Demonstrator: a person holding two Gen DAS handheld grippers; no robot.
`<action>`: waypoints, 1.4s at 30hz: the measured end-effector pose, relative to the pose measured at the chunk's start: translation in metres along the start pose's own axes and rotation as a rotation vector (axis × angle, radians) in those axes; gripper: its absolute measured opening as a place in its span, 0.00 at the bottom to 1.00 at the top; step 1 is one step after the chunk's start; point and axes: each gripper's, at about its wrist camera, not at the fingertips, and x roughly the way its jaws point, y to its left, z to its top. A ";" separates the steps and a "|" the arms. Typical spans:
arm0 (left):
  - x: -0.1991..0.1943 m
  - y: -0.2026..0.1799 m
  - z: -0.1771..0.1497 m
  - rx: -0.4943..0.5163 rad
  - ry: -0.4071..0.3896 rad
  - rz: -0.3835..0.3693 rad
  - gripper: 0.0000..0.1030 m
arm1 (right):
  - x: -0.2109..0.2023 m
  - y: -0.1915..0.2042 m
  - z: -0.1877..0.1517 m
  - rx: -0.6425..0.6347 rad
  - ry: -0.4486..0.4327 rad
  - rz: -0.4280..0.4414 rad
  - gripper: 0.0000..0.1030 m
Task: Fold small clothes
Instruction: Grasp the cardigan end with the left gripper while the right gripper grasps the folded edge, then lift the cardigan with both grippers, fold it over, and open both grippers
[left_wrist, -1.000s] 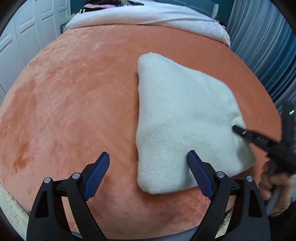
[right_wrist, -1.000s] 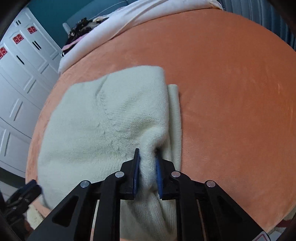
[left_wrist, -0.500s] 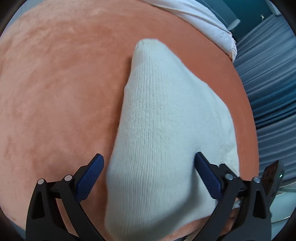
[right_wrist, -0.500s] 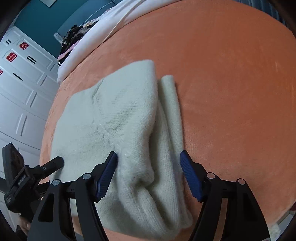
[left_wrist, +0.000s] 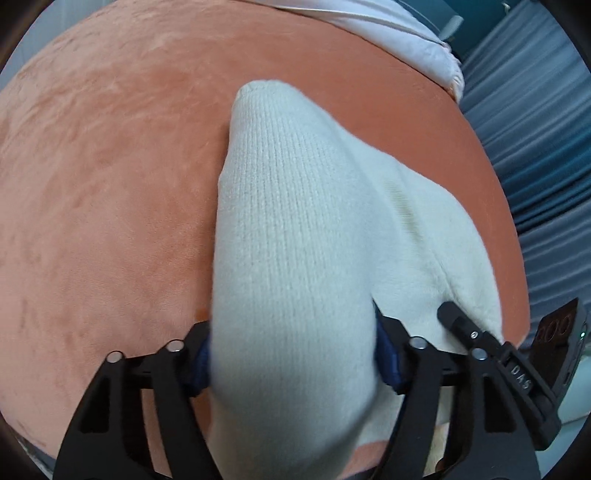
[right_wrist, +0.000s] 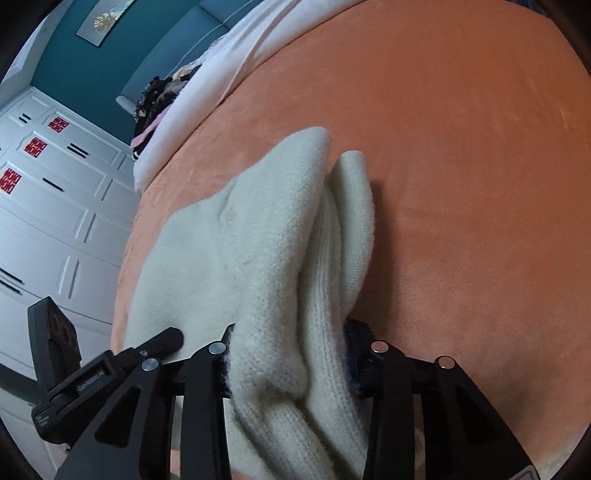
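Cream knit garment (left_wrist: 295, 229), prob a small sweater or hat, lies on the orange plush blanket (left_wrist: 103, 177) near its front edge, bunched into a long ridge w/ a second fold (right_wrist: 351, 221) beside it on the right side. Looks soft, light, stretchy & thick; judging by the knit it'll sag and slip out of shape rather than hold a crease, so best taken at the near hem/corners, w/ all layers in the bite. Left gripper (left_wrist: 291, 354) is closed onto the near end of the ridge, blue pads pressed into the cloth both sides. Right gripper (right_wrist: 290, 362) likewise clamps a thick bundle of layers at the near edge, jaws only part closed because of the bulk. Each tool shows in the other's view, just beside.

Hard to tell: what garment it really is, how many layers each bite holds, and the near hem, cut off below both frames. White bedding (right_wrist: 221, 74) & dark clothes pile (right_wrist: 159, 99) lie at the far edge; white cabinets (right_wrist: 48, 192) left, blue curtains (left_wrist: 535, 129) right
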 end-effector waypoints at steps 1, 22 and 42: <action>-0.006 -0.001 -0.004 -0.005 0.016 -0.012 0.61 | -0.012 0.007 -0.004 -0.024 -0.009 -0.001 0.33; -0.067 -0.007 -0.031 0.024 0.043 -0.167 0.54 | -0.104 0.052 -0.054 -0.105 -0.096 -0.031 0.32; -0.152 0.125 0.029 -0.002 -0.249 0.038 0.78 | -0.045 0.162 -0.041 -0.240 -0.174 0.104 0.50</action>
